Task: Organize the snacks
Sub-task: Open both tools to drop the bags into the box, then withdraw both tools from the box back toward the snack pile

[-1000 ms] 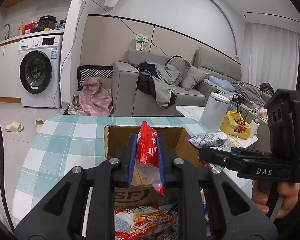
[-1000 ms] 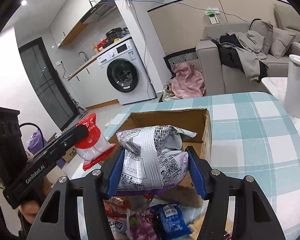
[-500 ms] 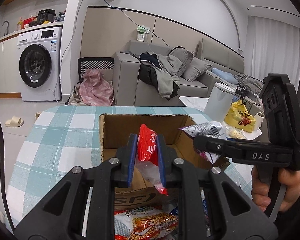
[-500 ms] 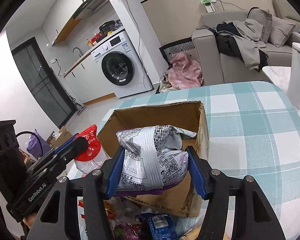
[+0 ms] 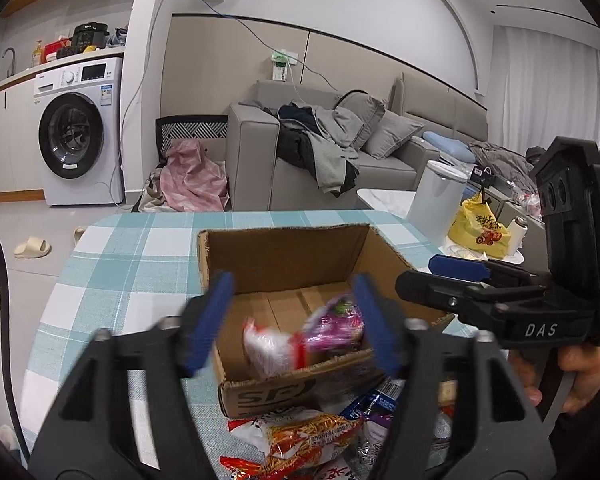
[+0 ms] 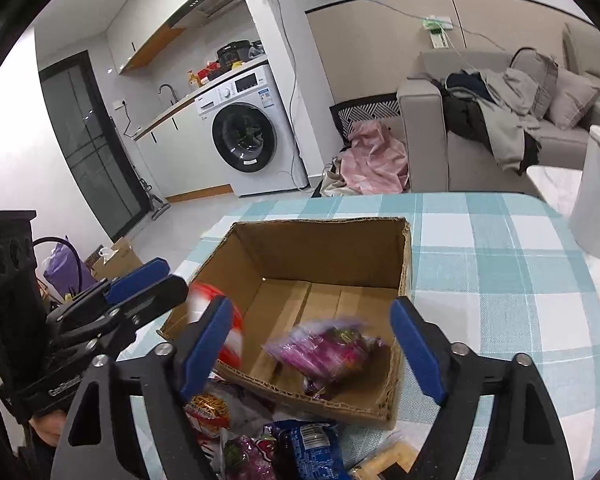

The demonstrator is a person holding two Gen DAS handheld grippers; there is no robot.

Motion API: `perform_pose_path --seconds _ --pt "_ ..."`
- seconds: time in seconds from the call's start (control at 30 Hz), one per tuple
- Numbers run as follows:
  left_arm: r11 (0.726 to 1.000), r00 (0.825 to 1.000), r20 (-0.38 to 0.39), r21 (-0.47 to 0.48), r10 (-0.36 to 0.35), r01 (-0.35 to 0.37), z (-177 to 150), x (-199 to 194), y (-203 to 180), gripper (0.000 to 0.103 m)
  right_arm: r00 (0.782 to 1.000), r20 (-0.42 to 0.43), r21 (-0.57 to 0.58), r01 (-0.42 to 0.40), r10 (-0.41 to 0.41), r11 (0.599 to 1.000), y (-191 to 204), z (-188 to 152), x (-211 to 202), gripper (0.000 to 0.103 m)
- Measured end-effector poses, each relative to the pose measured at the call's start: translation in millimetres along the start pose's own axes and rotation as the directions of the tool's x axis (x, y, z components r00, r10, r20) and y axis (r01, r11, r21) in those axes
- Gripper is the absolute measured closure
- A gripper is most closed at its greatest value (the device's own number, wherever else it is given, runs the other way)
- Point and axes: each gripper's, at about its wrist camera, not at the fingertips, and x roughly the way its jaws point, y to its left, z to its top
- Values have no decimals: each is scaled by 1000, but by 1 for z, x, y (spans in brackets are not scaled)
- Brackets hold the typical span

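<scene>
An open cardboard box (image 5: 284,256) (image 6: 320,252) stands on the checked tablecloth. My left gripper (image 5: 290,284) hovers over the box's near edge, its jaws opening and blurred, with nothing pressed between them. Below it a red-and-white snack packet (image 5: 268,348) (image 6: 198,300) drops blurred into the box. My right gripper (image 6: 310,308) is also opening above the box, and a purple packet (image 6: 324,352) (image 5: 336,324) lies loose on the box floor beneath it. Each gripper shows in the other's view: the right (image 5: 432,276), the left (image 6: 156,276).
Several more snack packets lie heaped at the table's near edge, among them an orange noodle packet (image 5: 312,436) and a blue packet (image 6: 308,444). A white bin (image 5: 436,196) (image 6: 596,200) and a yellow bag (image 5: 480,228) stand right of the table (image 5: 120,264).
Both grippers have gone from shut to open. The red packet left the left jaws and the grey-purple packet left the right jaws; both now sit inside the box.
</scene>
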Motion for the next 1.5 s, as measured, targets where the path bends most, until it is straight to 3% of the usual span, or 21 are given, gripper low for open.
perform_pose_path --seconds 0.03,0.17,0.23,0.47,0.9,1.5 --pt "1000 1000 11 2 9 -9 0 -4 0 19 1000 5 -11 11 -11 1000 2 -1 -2 15" --pt "1000 1000 15 13 16 -16 -1 -21 3 13 1000 -2 -23 12 -13 1000 7 -5 -11 1" --pt "999 999 21 9 31 -31 -4 -29 6 1 1000 -3 -37 12 -12 999 8 -10 -17 0" --pt "999 999 0 -32 38 -38 -18 -57 20 1 1000 -7 -85 28 -28 996 15 -32 -38 0" --pt "998 997 -39 -1 70 -70 -54 -95 12 1 998 -26 -78 49 -51 996 15 -71 -65 0" --pt "995 988 -118 36 100 -96 -96 -97 -1 1 987 -80 -69 133 -139 989 0 -115 -77 0"
